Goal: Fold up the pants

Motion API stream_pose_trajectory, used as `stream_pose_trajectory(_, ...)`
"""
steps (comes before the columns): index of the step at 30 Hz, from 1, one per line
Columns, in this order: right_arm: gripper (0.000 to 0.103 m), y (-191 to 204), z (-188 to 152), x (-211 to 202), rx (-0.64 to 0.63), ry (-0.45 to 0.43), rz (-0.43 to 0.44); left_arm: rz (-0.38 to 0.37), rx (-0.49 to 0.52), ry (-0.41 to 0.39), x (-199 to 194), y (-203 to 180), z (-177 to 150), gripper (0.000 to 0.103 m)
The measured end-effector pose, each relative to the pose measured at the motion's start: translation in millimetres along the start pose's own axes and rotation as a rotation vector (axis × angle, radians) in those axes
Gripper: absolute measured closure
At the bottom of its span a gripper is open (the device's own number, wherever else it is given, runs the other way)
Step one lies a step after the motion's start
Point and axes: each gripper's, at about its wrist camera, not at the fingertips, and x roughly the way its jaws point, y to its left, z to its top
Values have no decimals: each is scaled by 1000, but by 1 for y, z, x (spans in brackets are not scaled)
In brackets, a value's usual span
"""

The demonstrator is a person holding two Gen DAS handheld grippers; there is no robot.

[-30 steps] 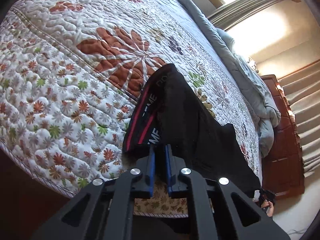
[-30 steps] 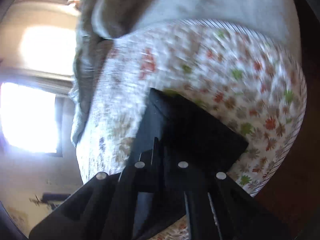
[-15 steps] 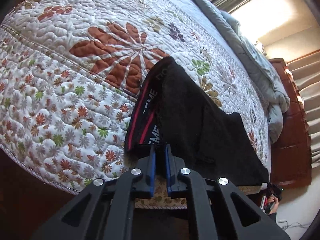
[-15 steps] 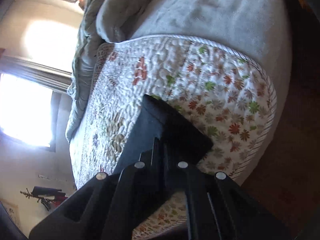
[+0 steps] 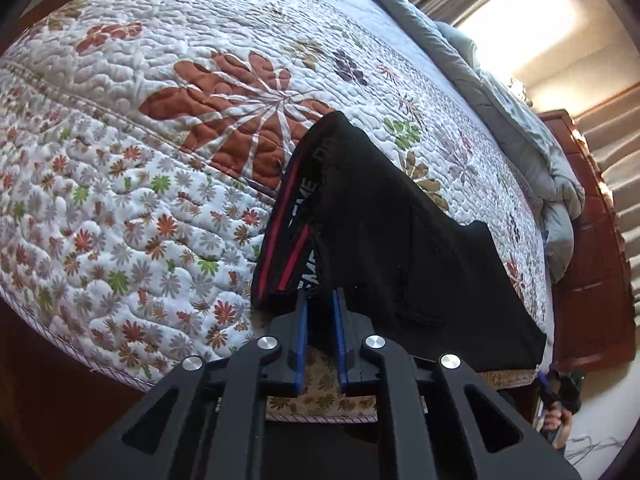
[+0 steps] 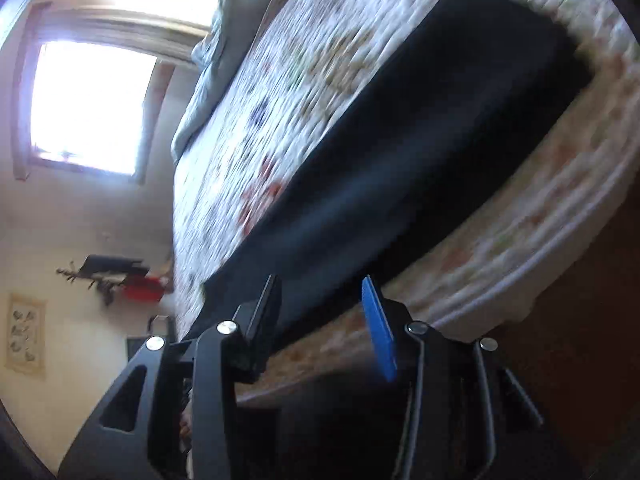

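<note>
While the floral quilt fills the left of the left wrist view, the black pants lie across its near edge, waistband with red stripes and white lettering toward the left gripper. That gripper's blue-padded fingers stand a narrow gap apart at the waistband's lower edge; their tips reach the cloth, but whether they pinch it I cannot tell. Further right, a grey blanket is bunched along the quilt's far side, beside a dark wooden headboard.

In the blurred right wrist view, a bright window sits at left. The pants stretch flat along the quilt's edge. The right gripper is spread wide, its fingers holding nothing, just off the pants' near edge.
</note>
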Motion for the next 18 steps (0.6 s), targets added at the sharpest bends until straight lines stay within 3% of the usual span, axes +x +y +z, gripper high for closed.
stream_pose_trajectory(2, 61, 2, -11, 27, 62, 27, 56, -11, -27, -14, -1, 3, -2, 89)
stream_pose_trajectory(5, 61, -1, -16, 54, 108, 42, 31, -21, -56, -9, -2, 5, -4, 84)
stream_pose_trajectory(9, 61, -7, -16, 72, 190, 37, 19, -19, -40, 1, -2, -2, -5, 75)
stream_pose_trajectory(12, 61, -12, -11, 73, 198, 17, 34, -20, -36, -1, 0, -4, -5, 74)
stream_pose_trajectory(14, 75, -17, -6, 77, 215, 12, 52, -12, -40, -1, 3, -4, -4, 78)
stream_pose_trajectory(15, 100, -21, -6, 77, 218, 5, 48, 1, -48, -2, 3, -2, -4, 87)
stream_pose_trajectory(18, 100, -17, -10, 61, 190, -31, 66, -38, -96, -13, -3, 4, -6, 93)
